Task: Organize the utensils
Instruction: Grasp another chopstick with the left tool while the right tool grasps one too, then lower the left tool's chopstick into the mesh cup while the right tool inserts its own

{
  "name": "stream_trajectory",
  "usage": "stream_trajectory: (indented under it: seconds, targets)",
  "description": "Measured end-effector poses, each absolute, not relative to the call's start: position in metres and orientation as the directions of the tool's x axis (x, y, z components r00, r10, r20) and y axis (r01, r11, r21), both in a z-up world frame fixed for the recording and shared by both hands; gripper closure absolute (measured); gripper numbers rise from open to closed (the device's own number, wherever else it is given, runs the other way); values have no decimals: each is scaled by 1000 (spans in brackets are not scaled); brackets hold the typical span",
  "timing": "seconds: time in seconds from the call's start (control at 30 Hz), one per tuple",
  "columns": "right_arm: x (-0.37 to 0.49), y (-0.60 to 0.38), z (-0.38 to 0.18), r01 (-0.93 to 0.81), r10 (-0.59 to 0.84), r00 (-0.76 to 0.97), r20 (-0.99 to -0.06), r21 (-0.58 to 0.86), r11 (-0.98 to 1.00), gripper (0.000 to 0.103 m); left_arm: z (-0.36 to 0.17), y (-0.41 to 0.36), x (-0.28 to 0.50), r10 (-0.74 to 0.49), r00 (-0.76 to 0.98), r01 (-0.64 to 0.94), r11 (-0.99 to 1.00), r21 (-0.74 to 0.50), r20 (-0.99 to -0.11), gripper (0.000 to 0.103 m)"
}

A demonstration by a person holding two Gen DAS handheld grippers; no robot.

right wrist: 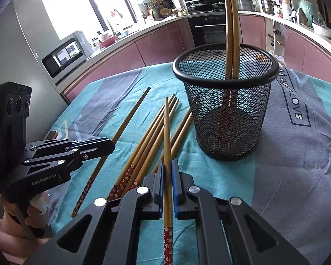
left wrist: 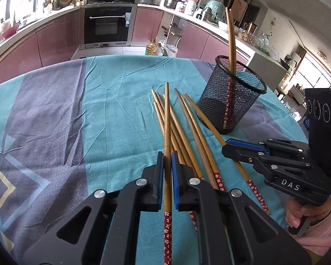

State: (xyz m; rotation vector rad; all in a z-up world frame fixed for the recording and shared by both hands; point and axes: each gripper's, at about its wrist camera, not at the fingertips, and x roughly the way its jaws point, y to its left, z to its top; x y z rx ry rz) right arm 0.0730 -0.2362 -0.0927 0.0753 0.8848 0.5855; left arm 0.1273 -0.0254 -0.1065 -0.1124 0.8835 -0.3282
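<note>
A kitchen with pink cabinets and an oven wraps round a table under a teal and grey cloth [left wrist: 103, 92]. The left gripper [left wrist: 167, 161] is clamped on one chopstick [left wrist: 167, 132], tip forward and patterned end trailing back under the camera. The right gripper [right wrist: 167, 167] is likewise clamped on its own chopstick [right wrist: 167, 137]. Between and beyond them lies a loose pile [left wrist: 187, 132] of chopsticks, partly crossed. Further out stands the mesh cup [right wrist: 226, 110], with two chopsticks [right wrist: 231, 22] already upright in it.

Each grip sits well back from the tip, so a stick could pivot or slip as it swings up, and a long end could catch the cup's rim and tip it. Lifting may also drag crossed neighbours.

Both held sticks' rear ends are cut off by the frame. How many sticks the pile holds is hard to count.
</note>
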Motion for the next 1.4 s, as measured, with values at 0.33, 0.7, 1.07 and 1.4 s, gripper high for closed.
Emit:
stream_trajectory:
  seconds: [0.33,0.7,1.07,1.4]
  targets:
    - [58,-247,-60,-492,553,534,-639,297,818,97,-68,-27,111,-439,606,322,898,-300,-664,95]
    - [53,-272,-31,-497,579,593,-559,312,810,97,-19,-24,93,-526,643,397,851,-344,-556,95]
    - [62,-293,10,-499,573,674,-466,285,818,97,31,-39,110,-527,715,429,850,-307,-460,95]
    - [81,-310,59,-494,545,752,-371,232,838,97,69,-58,134,-523,749,450,852,-268,-406,95]
